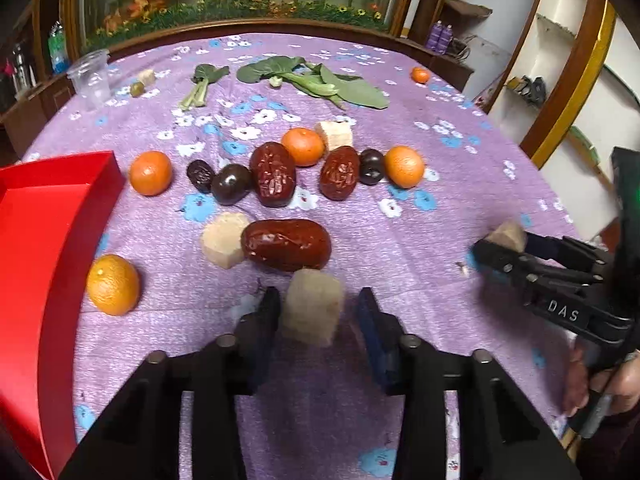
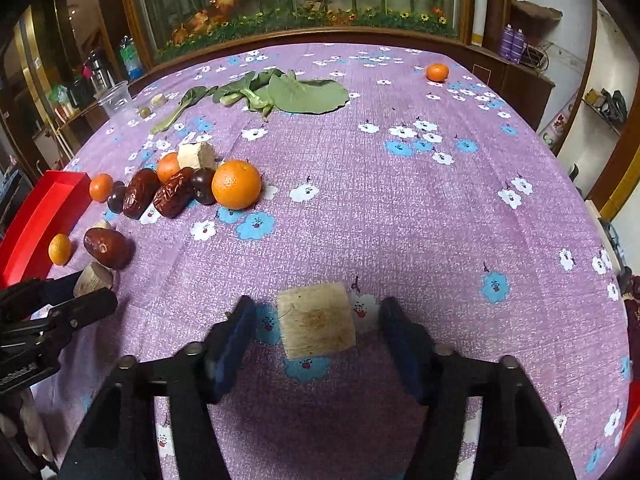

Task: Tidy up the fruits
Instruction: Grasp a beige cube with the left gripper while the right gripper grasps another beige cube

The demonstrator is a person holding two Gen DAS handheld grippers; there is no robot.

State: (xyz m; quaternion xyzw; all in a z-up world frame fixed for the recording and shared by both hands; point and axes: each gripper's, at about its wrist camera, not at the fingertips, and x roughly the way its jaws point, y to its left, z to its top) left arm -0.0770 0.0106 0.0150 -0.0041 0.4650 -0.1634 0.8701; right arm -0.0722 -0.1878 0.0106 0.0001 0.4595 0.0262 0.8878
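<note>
Purple cloth [image 2: 400, 200] underlies the left hand-held gripper [image 1: 319, 296], narrowly spread around pale chunk [image 1: 312, 314] (right hand-held gripper [image 2: 319, 303] wider around second chunk [image 2: 316, 322]).

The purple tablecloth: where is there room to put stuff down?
Bare cloth spreads right of the big orange, out to the far little orange. It's crowded left, around the red dates by the red tray.

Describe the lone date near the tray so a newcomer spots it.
Find the red tray at the cloth's left. Right of it, before the fruit row, one date lies sideways against a pale chunk. It is smooth; the row's dates are wrinkled.
</note>
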